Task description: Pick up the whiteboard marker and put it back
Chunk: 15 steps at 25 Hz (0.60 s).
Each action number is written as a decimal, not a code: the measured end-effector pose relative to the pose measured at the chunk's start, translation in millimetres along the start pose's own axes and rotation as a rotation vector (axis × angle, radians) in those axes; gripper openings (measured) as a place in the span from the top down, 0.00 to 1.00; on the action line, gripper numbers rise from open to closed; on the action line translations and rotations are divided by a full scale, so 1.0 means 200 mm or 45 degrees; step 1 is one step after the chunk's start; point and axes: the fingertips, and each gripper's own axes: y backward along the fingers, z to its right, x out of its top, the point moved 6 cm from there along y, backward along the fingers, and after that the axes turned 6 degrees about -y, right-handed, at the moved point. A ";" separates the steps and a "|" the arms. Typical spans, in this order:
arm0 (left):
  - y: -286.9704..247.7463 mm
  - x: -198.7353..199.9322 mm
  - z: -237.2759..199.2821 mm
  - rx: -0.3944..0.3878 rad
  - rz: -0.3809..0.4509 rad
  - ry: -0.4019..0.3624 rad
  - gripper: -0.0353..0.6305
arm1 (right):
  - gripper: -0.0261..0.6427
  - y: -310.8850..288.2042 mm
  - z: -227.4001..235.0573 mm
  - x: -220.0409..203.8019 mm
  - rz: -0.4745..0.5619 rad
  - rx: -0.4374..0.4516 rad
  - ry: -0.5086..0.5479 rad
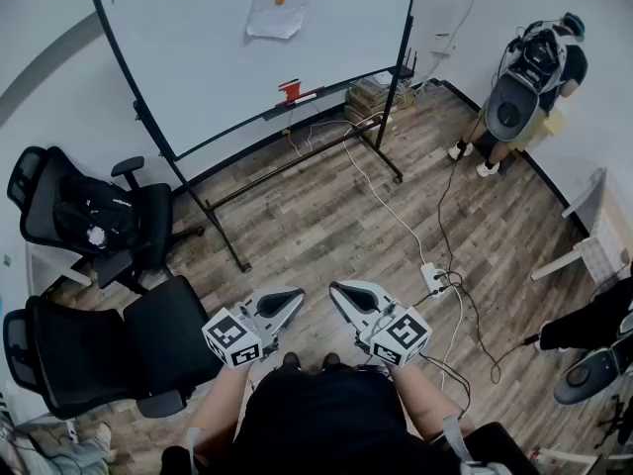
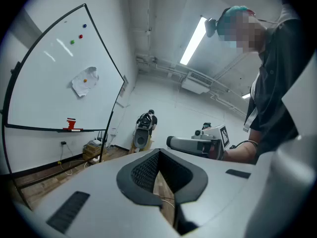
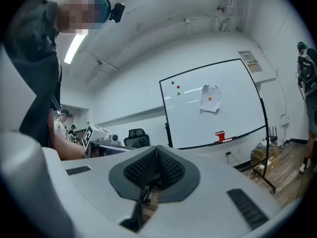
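What was taken for the marker (image 1: 311, 94) lay lengthwise along the whiteboard (image 1: 218, 57) tray (image 1: 361, 75), just beside a red block (image 1: 288, 88), well ahead of the left gripper (image 1: 294, 294) and right gripper (image 1: 337, 289), both held closed and empty, neither clearly nearer.

I find no text readable in any view; cube (image 1: 233, 337) on left gripper (image 1: 282, 303) carries black-and-white square pattern only, no letters or digits; same for cube (image 1: 404, 336) on right gripper (image 1: 348, 300); small wall notice (image 3: 251, 59) at whiteboard (image 3: 218, 108) upper corner has print, too small for me to read; paper sheet (image 1: 280, 3) on whiteboard shows nothing legible.
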 end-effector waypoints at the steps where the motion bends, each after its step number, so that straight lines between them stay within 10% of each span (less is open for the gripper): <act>1: -0.01 -0.01 0.00 -0.002 0.006 0.004 0.94 | 0.93 0.01 0.00 0.00 0.005 -0.003 0.003; 15: -0.09 -0.07 -0.08 0.083 0.003 0.064 0.94 | 0.93 0.03 0.16 -0.07 -0.045 0.036 0.052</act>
